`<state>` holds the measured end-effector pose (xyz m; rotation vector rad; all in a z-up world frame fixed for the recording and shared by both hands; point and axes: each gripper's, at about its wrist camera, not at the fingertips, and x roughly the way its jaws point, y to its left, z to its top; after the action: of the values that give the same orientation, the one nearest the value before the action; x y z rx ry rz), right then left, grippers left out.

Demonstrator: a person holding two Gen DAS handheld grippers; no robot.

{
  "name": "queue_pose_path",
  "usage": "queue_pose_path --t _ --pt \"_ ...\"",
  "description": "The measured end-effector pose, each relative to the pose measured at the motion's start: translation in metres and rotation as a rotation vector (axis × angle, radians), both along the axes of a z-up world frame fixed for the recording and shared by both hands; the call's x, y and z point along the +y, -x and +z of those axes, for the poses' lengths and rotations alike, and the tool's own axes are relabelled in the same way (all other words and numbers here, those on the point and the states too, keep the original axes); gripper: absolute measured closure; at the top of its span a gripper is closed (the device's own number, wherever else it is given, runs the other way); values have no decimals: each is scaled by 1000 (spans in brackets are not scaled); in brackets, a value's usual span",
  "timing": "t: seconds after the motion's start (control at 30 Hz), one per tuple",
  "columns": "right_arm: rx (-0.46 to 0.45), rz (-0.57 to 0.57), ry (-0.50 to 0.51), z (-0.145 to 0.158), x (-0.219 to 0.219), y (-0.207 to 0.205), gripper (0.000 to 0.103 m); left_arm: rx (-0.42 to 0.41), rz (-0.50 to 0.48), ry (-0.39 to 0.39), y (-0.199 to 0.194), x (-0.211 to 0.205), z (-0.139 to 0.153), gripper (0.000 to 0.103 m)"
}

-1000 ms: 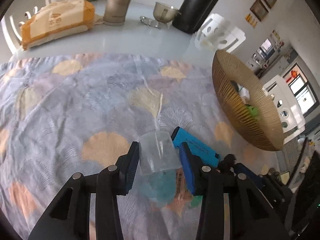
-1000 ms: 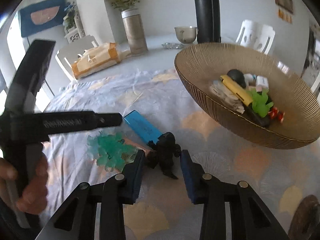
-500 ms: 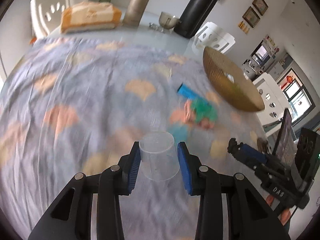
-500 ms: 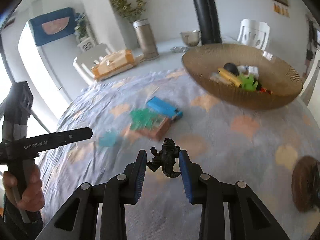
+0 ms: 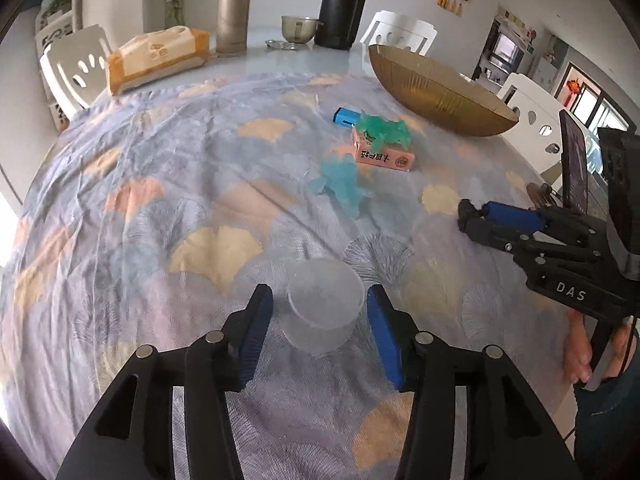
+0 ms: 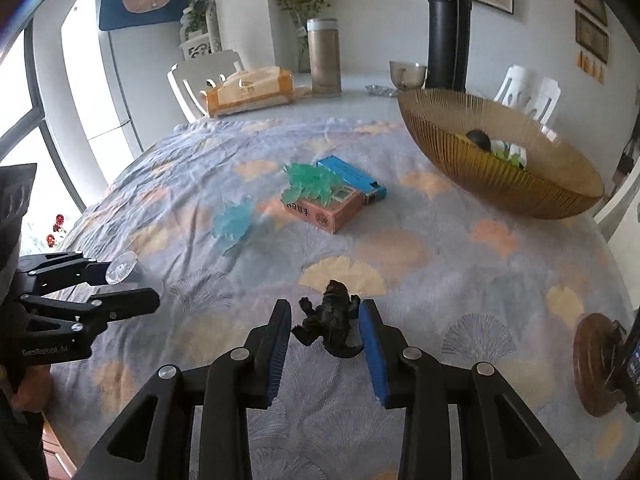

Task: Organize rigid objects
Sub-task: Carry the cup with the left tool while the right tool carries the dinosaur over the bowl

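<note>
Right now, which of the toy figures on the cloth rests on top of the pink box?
The green translucent figure: it lies across the pink box. The blue translucent one lies on the cloth, and the black dinosaur sits between the right gripper pads.

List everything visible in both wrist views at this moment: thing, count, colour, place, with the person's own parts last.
clear cup: 1, translucent, on the cloth between the left pads, which stand off its sides
dinosaur figure: 1, black, between the right pads
green toy: 1, translucent green, on the pink box
pink box: 1, mid-cloth
blue toy: 1, translucent blue, left of the box
blue case: 1, behind the box
bowl: 1, gold, far right, small items inside
tablecloth: 1, floral
tissue pack: 1, orange, far edge
flasks: tan flask, black flask
metal cup: 1
left gripper: opening
right gripper: opening
hand: on the right gripper's handle
</note>
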<state>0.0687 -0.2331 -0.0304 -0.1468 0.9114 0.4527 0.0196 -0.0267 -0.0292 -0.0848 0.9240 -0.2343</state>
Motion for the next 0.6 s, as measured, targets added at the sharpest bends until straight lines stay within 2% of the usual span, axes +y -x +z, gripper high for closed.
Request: queue_pose_path --t 0.17,0.2,0.23,0.27,0.4,0.53,0.6 --pt "40 -10 -10 -5 1 -6 58 -12 18 8 2 3 0 56" --pt "39 -13 -11 -5 1 -6 58 -17 19 0 3 1 1 61" --pt "25 -19 -11 -3 1 -5 58 -32 21 -8 5 -1 2 68" --pt "8 -19 -13 -1 1 -3 66 -42 17 -11 6 -2 4 68" --pt "-48 -32 -61 10 -8 5 68 -95 10 -32 10 -9 17 68" --pt "-32 -76 -150 23 -26 1 68 -161 -23 -32 3 -23 51 68" --pt "-63 -127 -166 43 -38 -4 68 -217 -60 -18 -7 -35 78 68"
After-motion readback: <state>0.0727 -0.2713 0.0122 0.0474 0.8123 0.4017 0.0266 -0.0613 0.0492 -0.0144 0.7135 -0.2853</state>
